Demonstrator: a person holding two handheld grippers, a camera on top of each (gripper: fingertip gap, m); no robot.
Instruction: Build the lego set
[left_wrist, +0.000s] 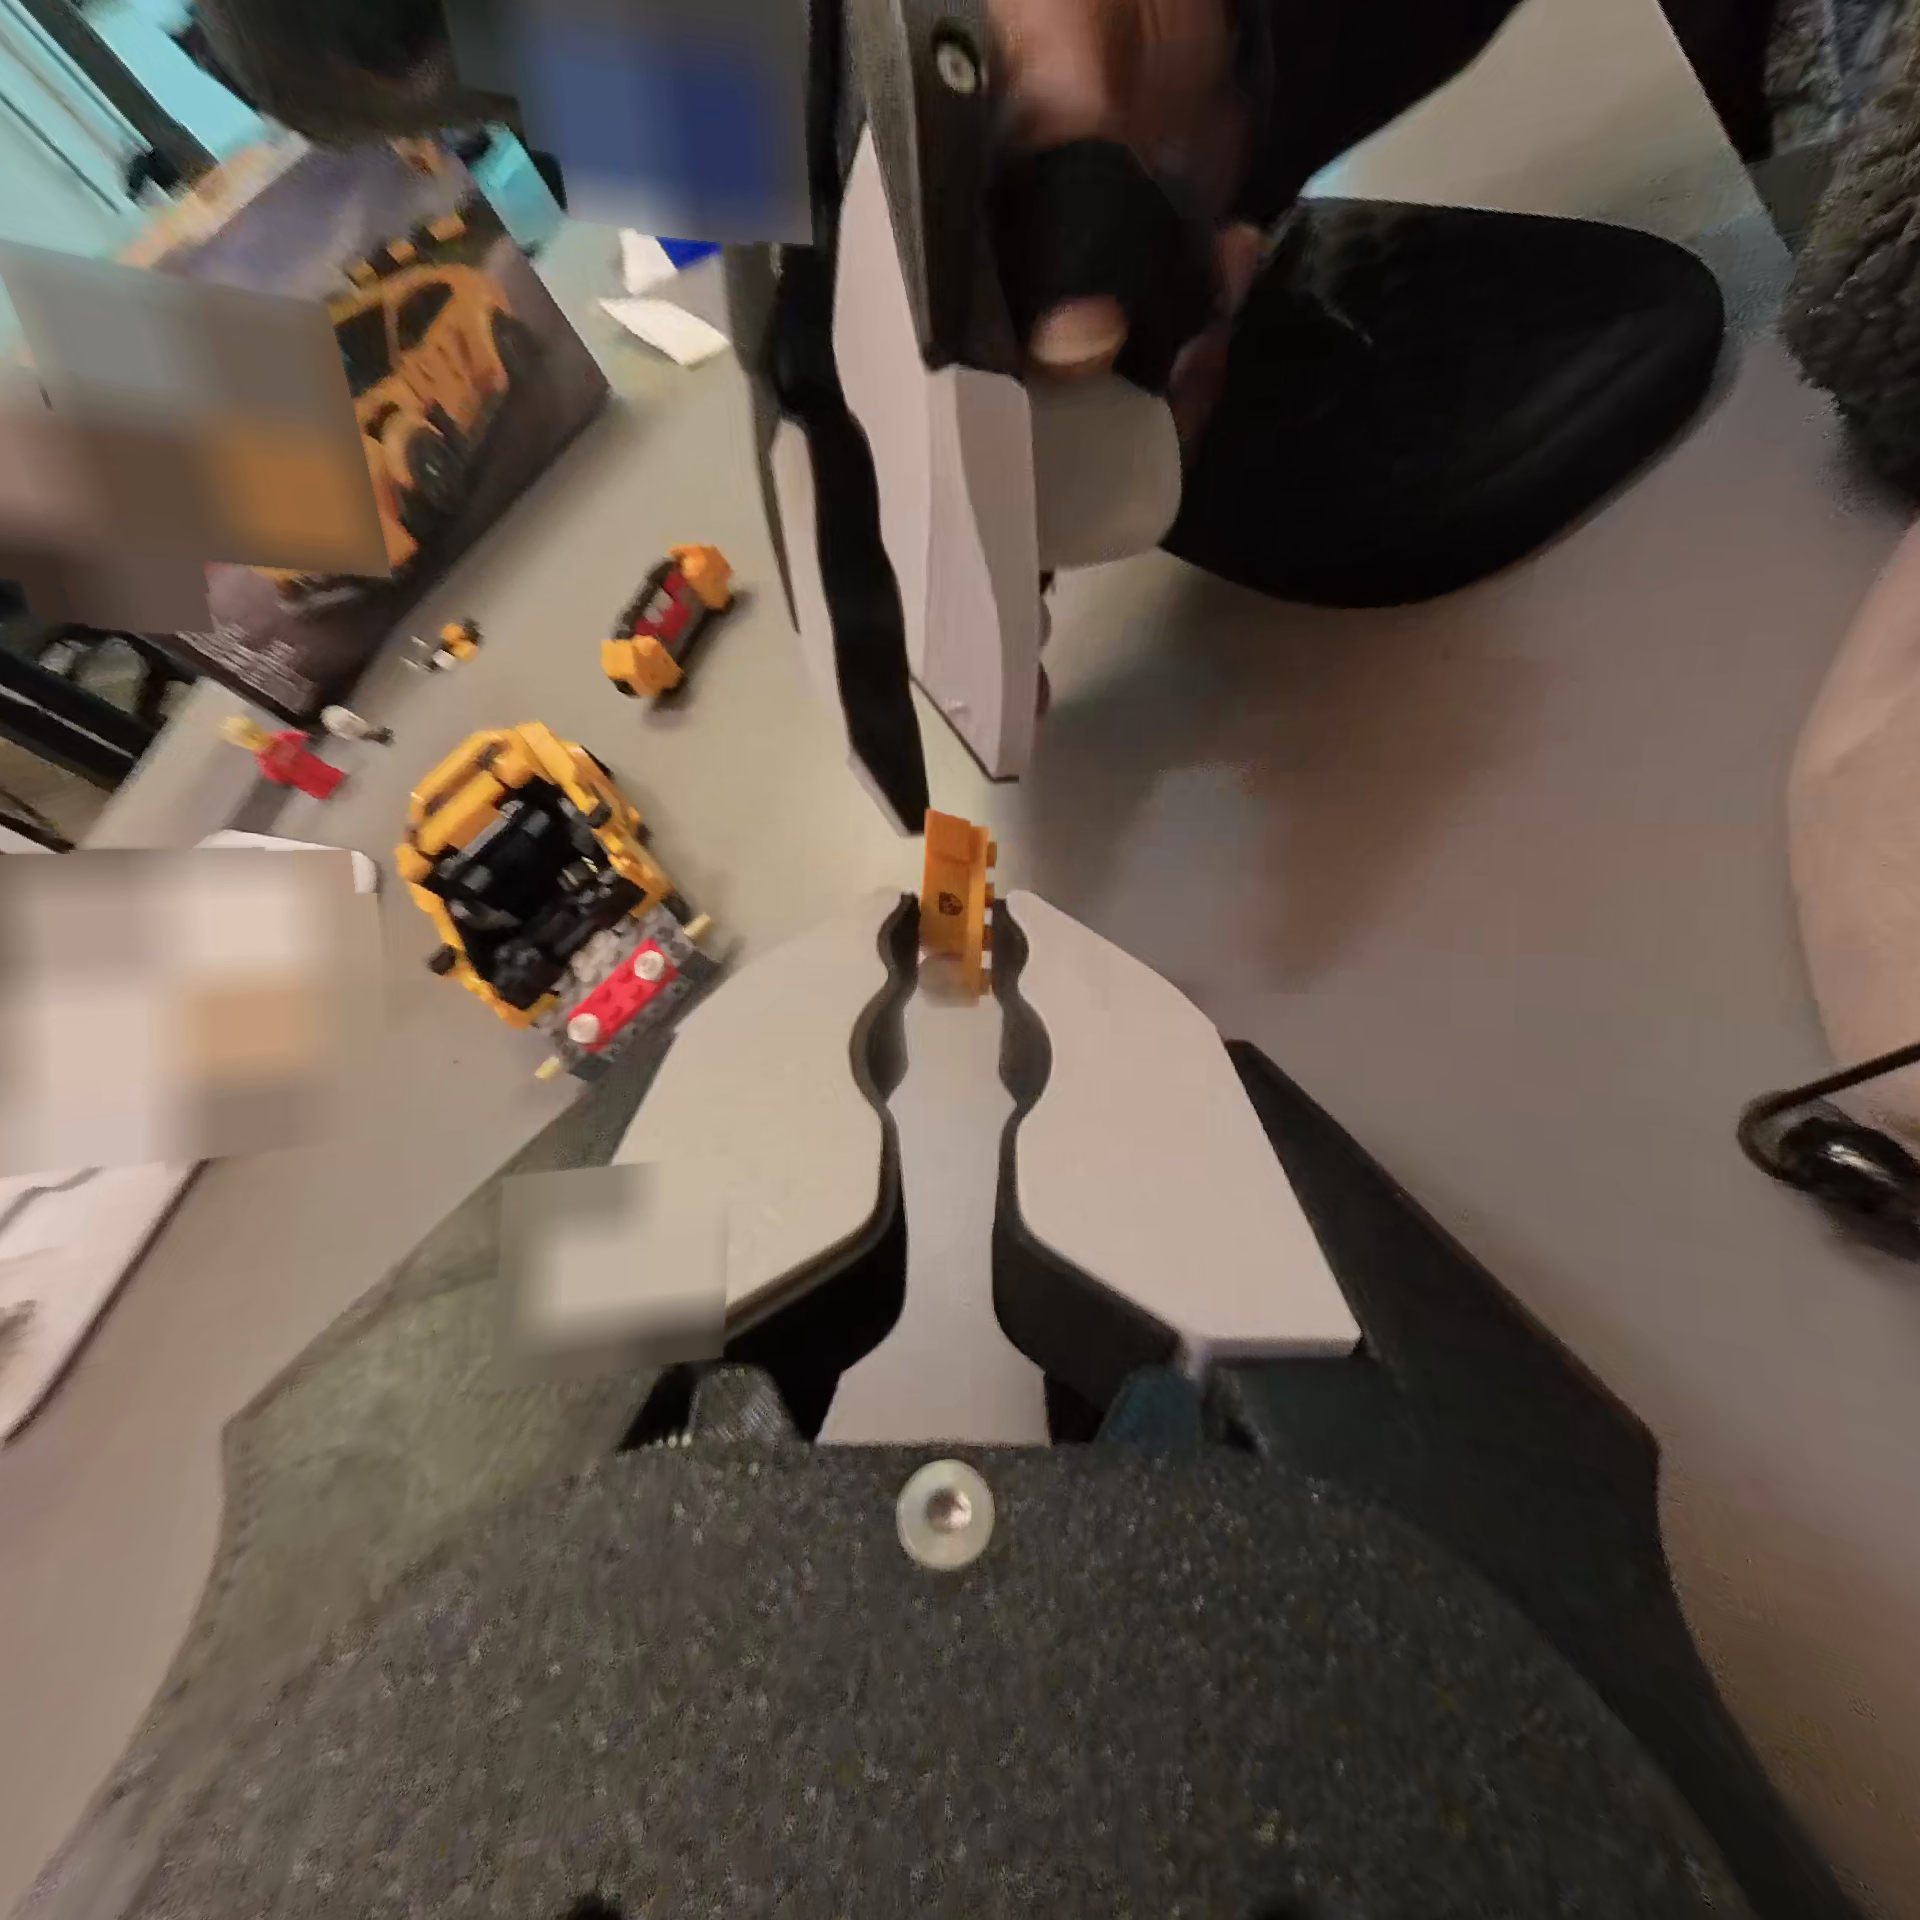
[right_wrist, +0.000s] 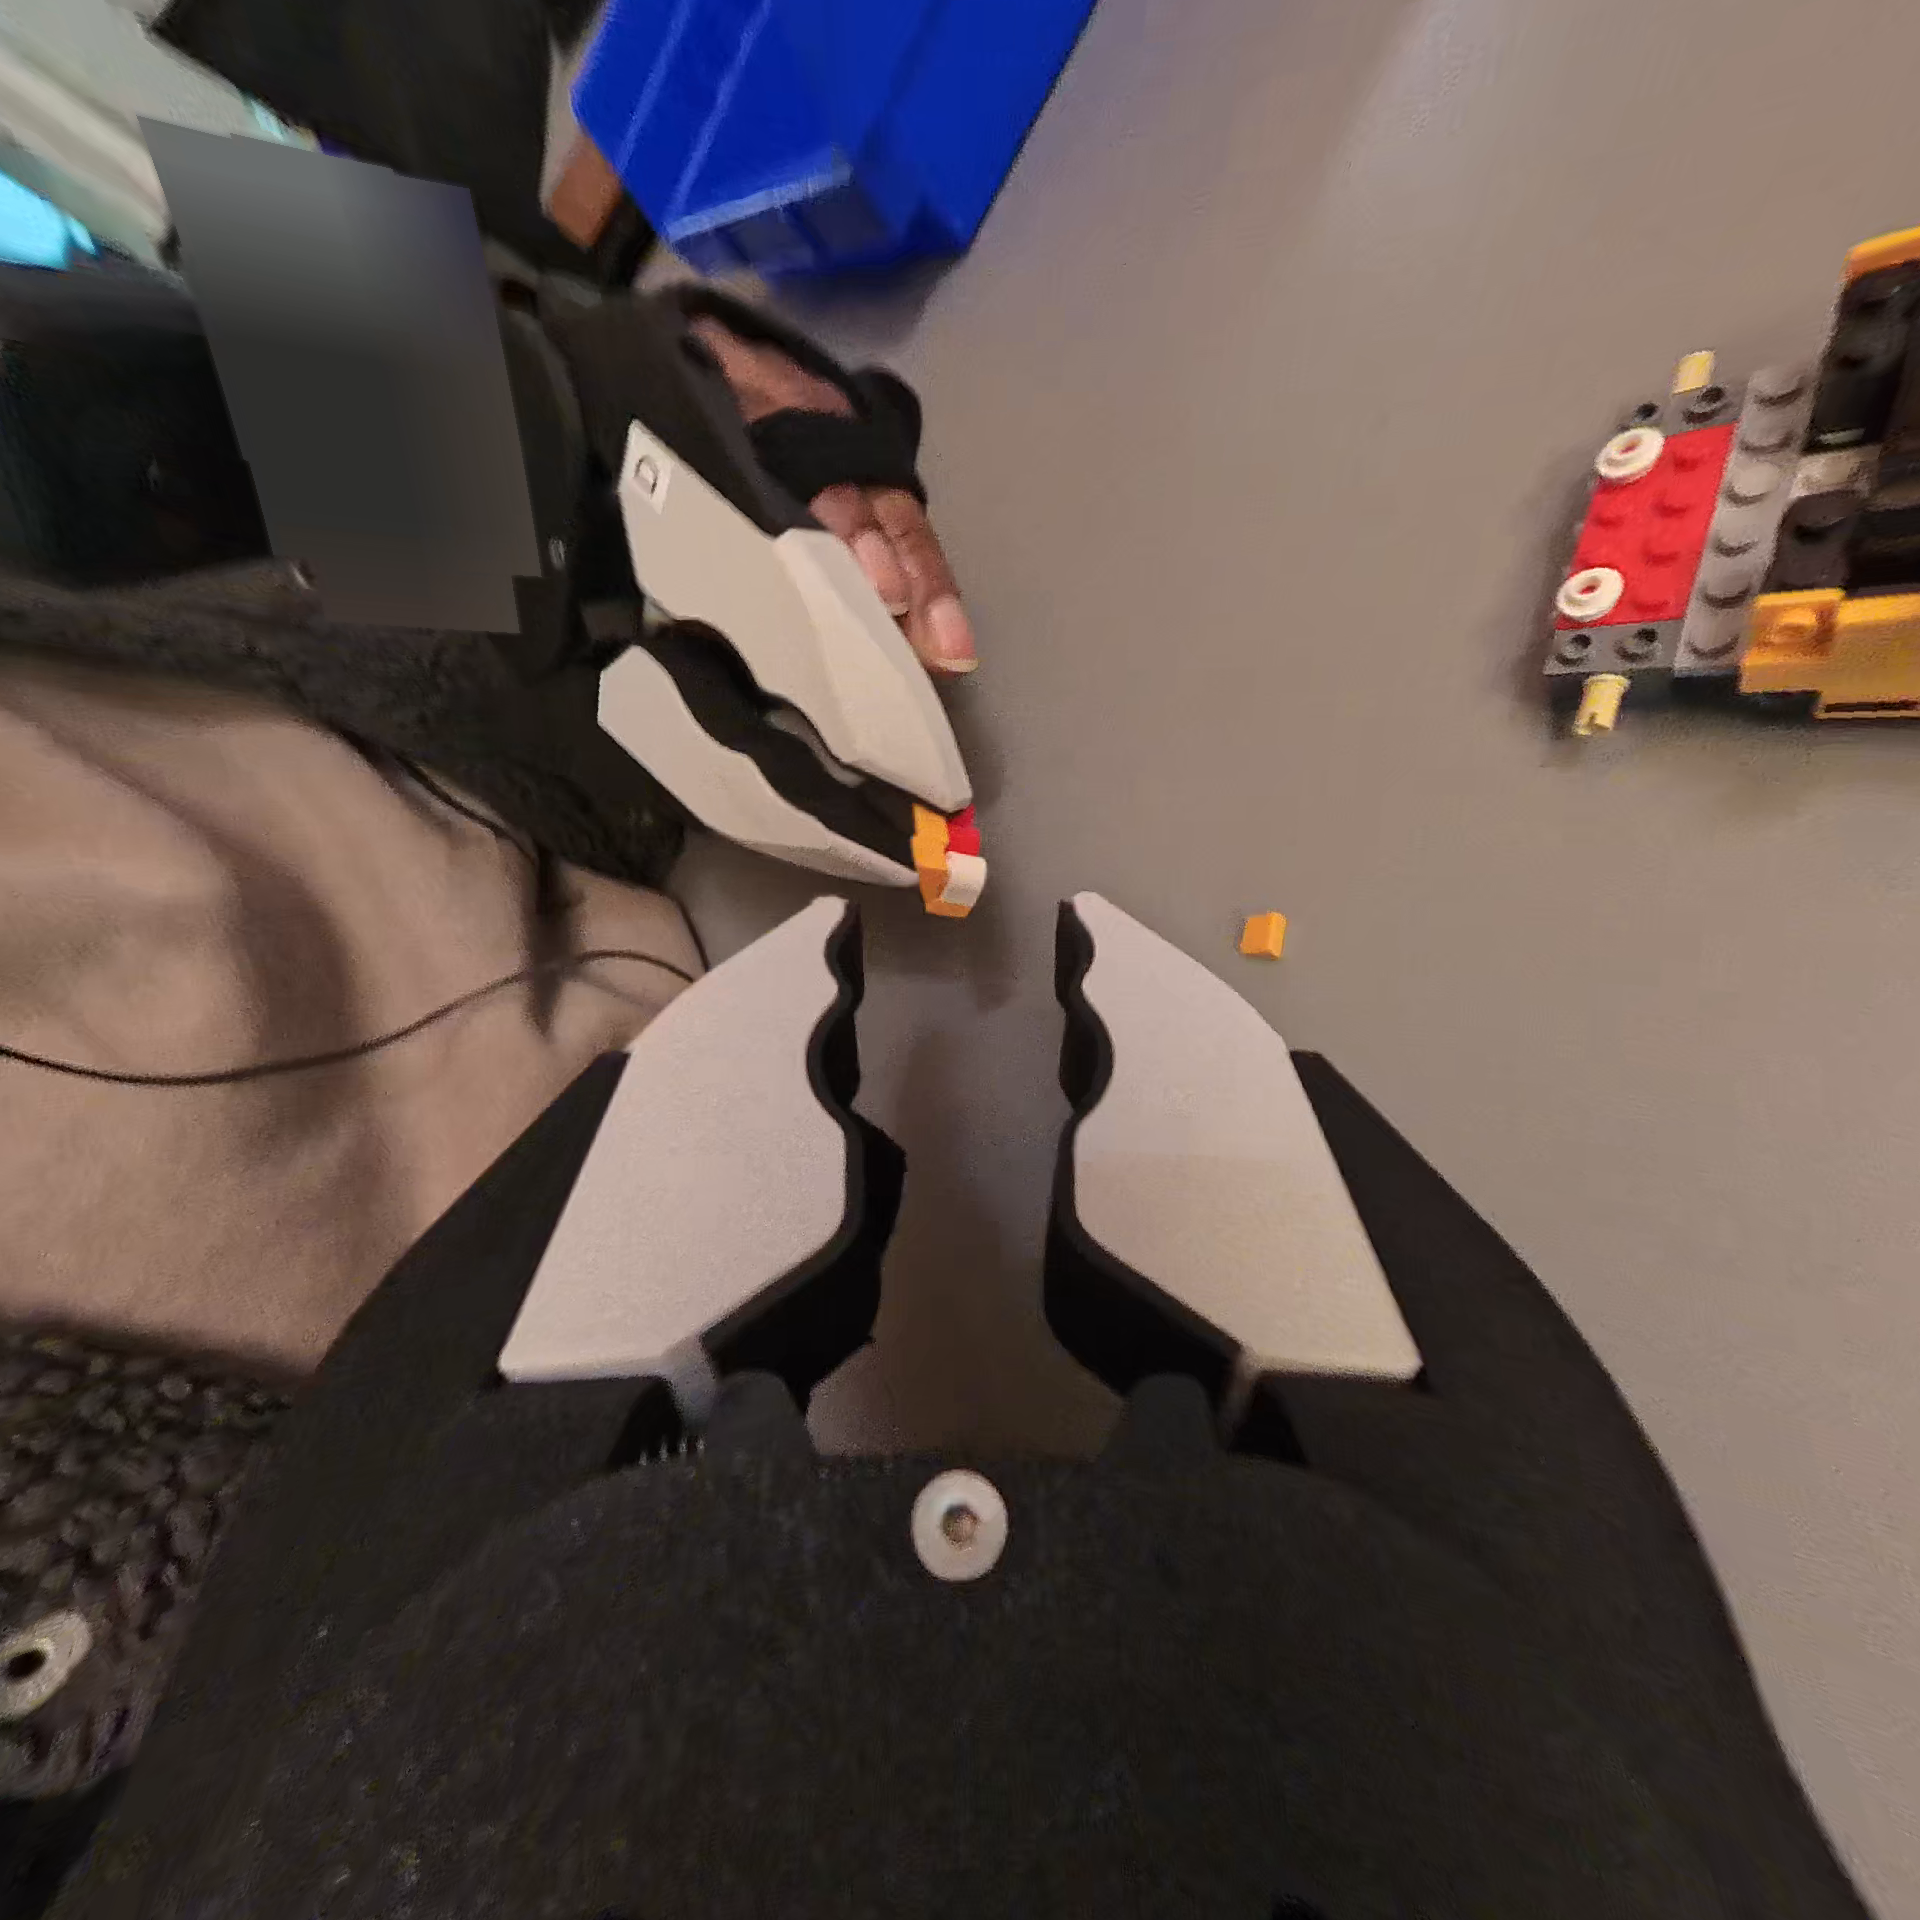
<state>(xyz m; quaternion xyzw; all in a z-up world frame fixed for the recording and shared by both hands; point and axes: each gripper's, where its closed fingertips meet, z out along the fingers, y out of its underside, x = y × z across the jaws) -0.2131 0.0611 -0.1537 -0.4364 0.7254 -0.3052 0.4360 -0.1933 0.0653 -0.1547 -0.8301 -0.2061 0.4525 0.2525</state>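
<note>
Left wrist view: fingers (left_wrist: 1081, 1039) of the left gripper (left_wrist: 954, 935) nearly closed, clamping one orange piece (left_wrist: 954, 899) above the grey table (left_wrist: 1351, 831). One part-built yellow car (left_wrist: 540, 883) and one orange-and-red subassembly (left_wrist: 670, 620) lie left. The right gripper (left_wrist: 956, 790) points down from above.

Right wrist view: right gripper (right_wrist: 956, 925), jaws spread, empty, hovering. One loose orange brick (right_wrist: 1262, 934) on the table, one blue bin (right_wrist: 821, 125) behind.

Plain grey tabletop (right_wrist: 1351, 312), softly lit
</note>
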